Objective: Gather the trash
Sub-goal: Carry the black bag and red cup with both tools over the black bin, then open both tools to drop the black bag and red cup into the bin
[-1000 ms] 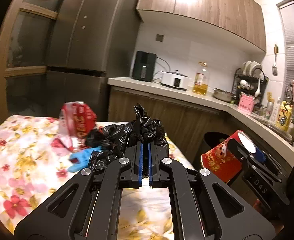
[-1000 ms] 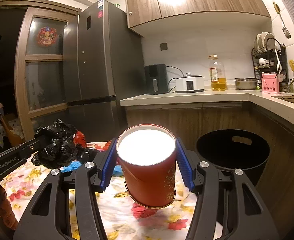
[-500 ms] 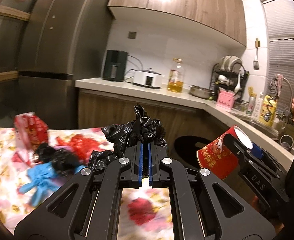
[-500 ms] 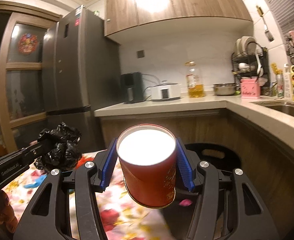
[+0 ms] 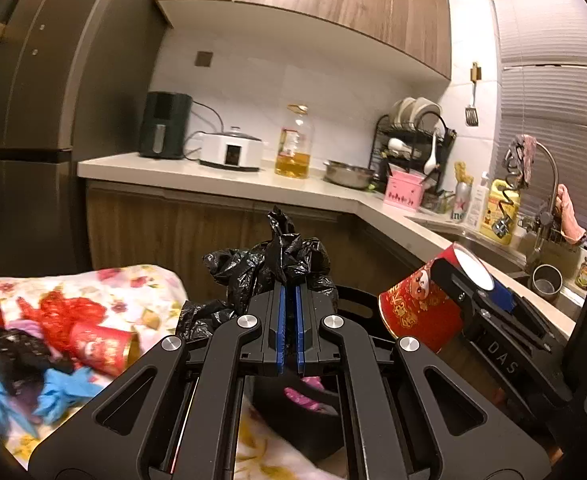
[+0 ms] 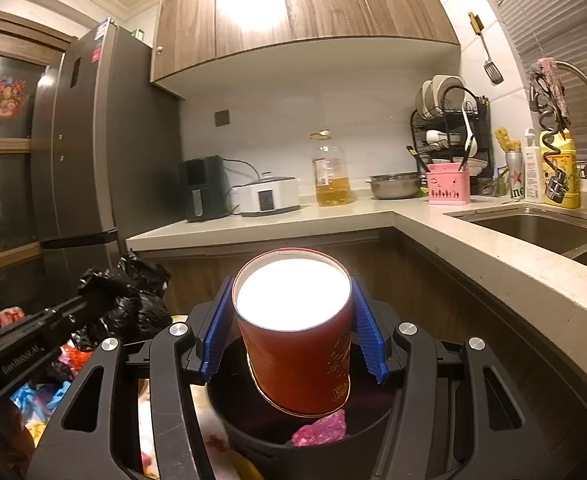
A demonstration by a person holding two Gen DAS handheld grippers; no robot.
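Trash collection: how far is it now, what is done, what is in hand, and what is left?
Done: a pink scrap already lies in the black bin. In hand: the right claw grips a red paper cup above the bin, and the left claw is shut on a crumpled black bag. Left: another red cup, blue gloves and red wrapping on the floral tablecloth.

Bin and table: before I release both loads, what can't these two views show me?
- Bin: its bottom, hidden by the red cup in the right gripper and by the gripper frame; right wrist view.
- Bin, left wrist view: mostly behind the left gripper and black bag.
- Table trash: blurred, cut off at the left edge.
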